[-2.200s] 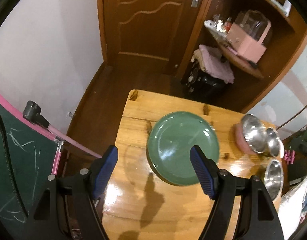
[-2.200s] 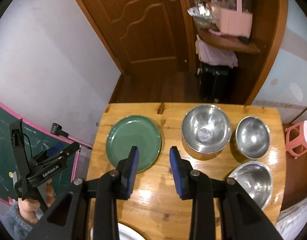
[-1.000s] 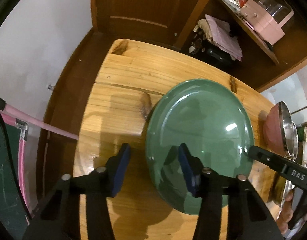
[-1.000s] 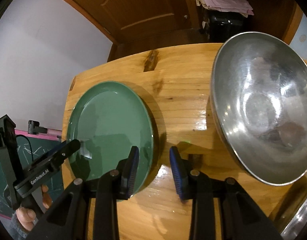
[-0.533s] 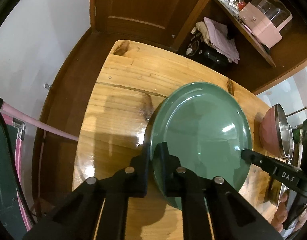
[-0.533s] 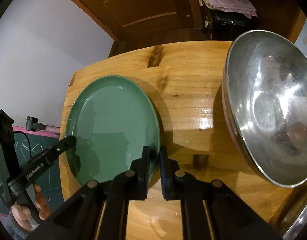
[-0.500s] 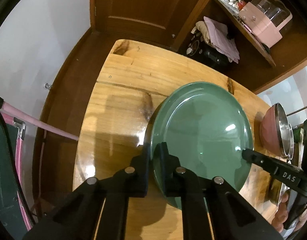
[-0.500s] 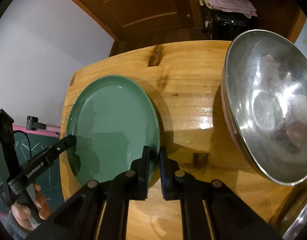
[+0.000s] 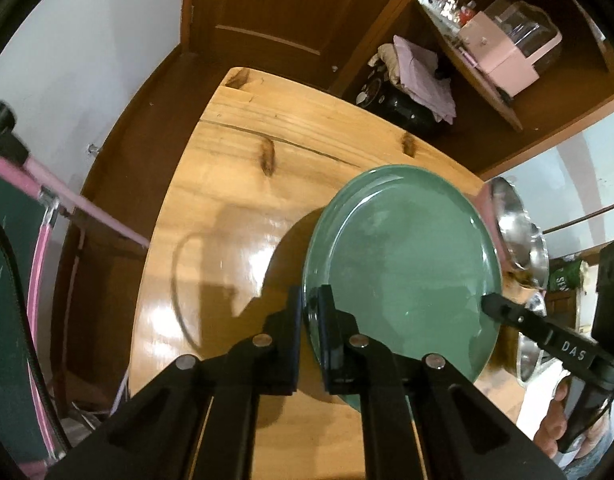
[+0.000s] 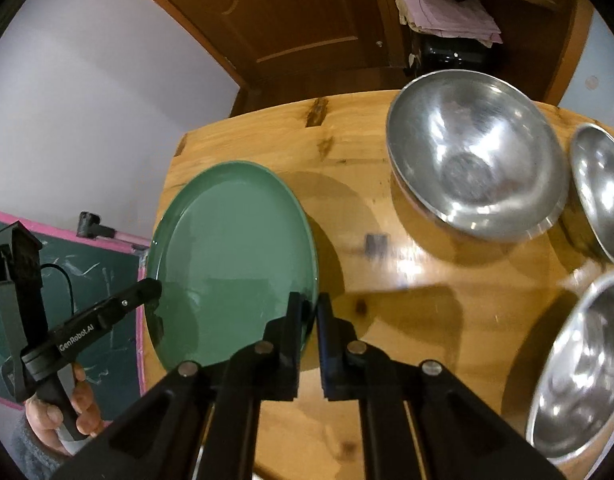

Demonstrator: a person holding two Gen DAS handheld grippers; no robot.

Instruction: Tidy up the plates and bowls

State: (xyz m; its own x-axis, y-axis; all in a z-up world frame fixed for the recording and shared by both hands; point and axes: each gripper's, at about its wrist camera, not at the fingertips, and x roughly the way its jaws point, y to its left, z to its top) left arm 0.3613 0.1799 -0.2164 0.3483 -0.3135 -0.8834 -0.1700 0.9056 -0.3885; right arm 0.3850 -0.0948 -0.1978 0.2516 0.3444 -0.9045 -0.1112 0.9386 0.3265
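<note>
left gripper (image 9: 311,306) and right gripper (image 10: 310,314) both clenched on green plate (image 10: 231,256) rim, plate lifted near worktop (image 10: 407,280) left edge; steel bowls (image 10: 471,160) unsorted, most work left.

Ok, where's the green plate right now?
The green plate is lifted off the wooden table, clamped at opposite rims by the left gripper and the right gripper, left of the big steel bowl.
</note>
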